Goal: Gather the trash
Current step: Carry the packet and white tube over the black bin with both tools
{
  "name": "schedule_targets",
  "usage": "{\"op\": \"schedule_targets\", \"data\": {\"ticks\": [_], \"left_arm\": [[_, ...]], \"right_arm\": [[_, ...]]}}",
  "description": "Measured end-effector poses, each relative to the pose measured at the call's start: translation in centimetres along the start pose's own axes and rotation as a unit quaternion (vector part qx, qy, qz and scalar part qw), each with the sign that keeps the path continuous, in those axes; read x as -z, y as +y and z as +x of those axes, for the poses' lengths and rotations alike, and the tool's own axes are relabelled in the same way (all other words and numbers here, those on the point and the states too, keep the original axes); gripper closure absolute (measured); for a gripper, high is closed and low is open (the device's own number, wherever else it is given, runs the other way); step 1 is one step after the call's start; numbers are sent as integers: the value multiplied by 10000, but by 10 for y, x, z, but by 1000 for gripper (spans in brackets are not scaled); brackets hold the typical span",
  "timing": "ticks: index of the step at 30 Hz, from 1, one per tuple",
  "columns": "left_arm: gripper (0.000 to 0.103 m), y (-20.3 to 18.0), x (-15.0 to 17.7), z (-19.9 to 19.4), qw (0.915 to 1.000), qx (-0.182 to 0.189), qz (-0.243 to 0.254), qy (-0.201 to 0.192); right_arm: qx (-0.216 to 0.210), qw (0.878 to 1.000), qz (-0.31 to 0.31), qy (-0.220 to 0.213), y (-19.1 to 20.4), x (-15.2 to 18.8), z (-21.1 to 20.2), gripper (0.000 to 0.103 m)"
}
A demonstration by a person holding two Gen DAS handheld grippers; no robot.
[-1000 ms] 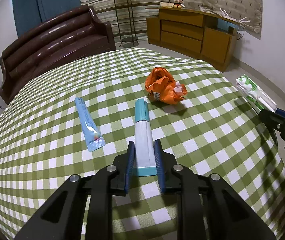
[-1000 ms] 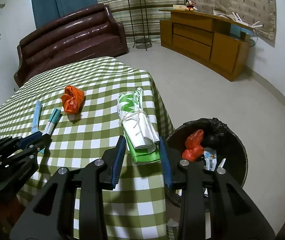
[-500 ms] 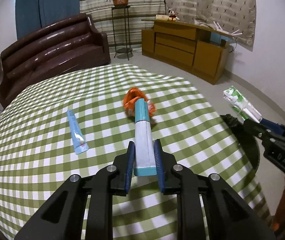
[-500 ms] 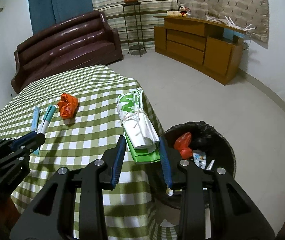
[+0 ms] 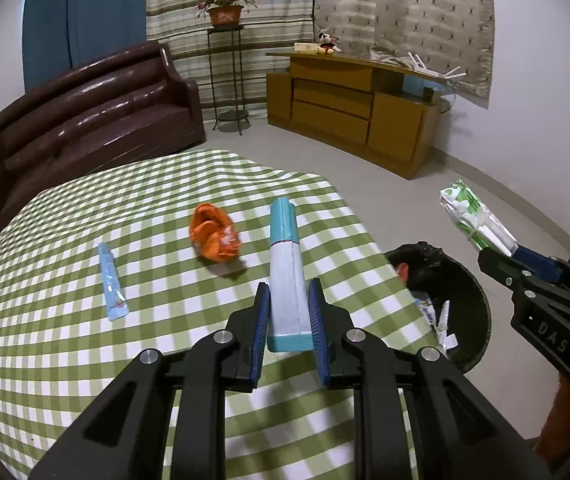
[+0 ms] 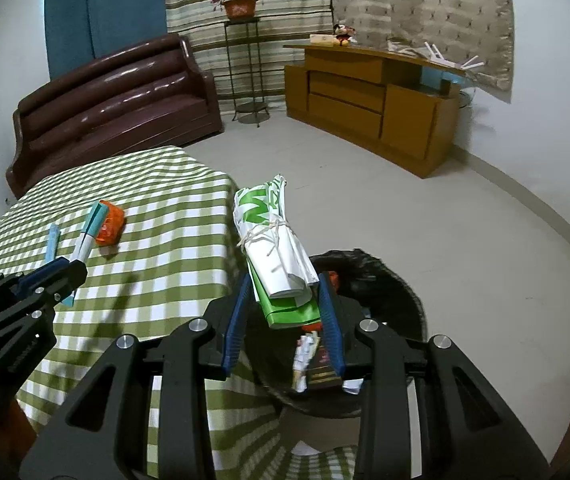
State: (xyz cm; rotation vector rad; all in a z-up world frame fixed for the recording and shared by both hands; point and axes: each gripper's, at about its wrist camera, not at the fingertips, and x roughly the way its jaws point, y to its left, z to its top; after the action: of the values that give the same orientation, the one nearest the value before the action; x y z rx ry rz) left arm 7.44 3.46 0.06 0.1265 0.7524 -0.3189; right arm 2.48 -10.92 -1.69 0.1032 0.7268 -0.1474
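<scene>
Right, left gripper (image 5: 288,316) sat at lower centre of its own view, jaws narrow and clamped on the flat end of a white-and-teal tube (image 5: 285,276), tube sticking up-frame above the green checked worktop (image 5: 65,360). In the right wrist view the same tube (image 6: 85,240) showed at left, held off the cloth by the left gripper (image 6: 67,276).

Right gripper (image 6: 285,316) was at lower centre of its view, jaws partly closed on a rolled white-and-green bag (image 6: 277,256) tied with string, its folded green end between the pads. That bundle hung over the black-lined trash bin (image 6: 385,280), past the worktop edge (image 6: 189,240). From the left wrist view the bundle (image 5: 473,220) appeared at right, above the bin (image 5: 473,304), with the right gripper (image 5: 499,254) gripping its lower end.

Bin already held some wrappers and a red-orange scrap (image 6: 333,280), partly hidden.

On the worktop lay a crumpled orange wrapper (image 5: 215,234) at centre, and a light blue tube (image 5: 111,284) flat at left, well apart from each other. In the right view the orange wrapper (image 6: 111,226) lay just behind the held tube's tip, blue tube (image 6: 51,242) further left.

Background: brown sofa (image 5: 89,116) upper left, wooden cabinet (image 5: 357,108) upper right, potted plant (image 5: 225,10) on a stand.
</scene>
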Motion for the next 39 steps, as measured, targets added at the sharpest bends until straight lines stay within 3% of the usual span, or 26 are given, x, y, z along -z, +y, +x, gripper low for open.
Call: {"op": "schedule_targets", "data": {"ticks": [23,39], "left_arm": [[82,-79,-9,14,9987,195,439,-144],[82,-93,-13,37,9988,179,466,-4]], "right_arm": [[504,9979,411,-40,-52,6,6,70],[665,9963,546,-16,-62,6,14,70]]}}
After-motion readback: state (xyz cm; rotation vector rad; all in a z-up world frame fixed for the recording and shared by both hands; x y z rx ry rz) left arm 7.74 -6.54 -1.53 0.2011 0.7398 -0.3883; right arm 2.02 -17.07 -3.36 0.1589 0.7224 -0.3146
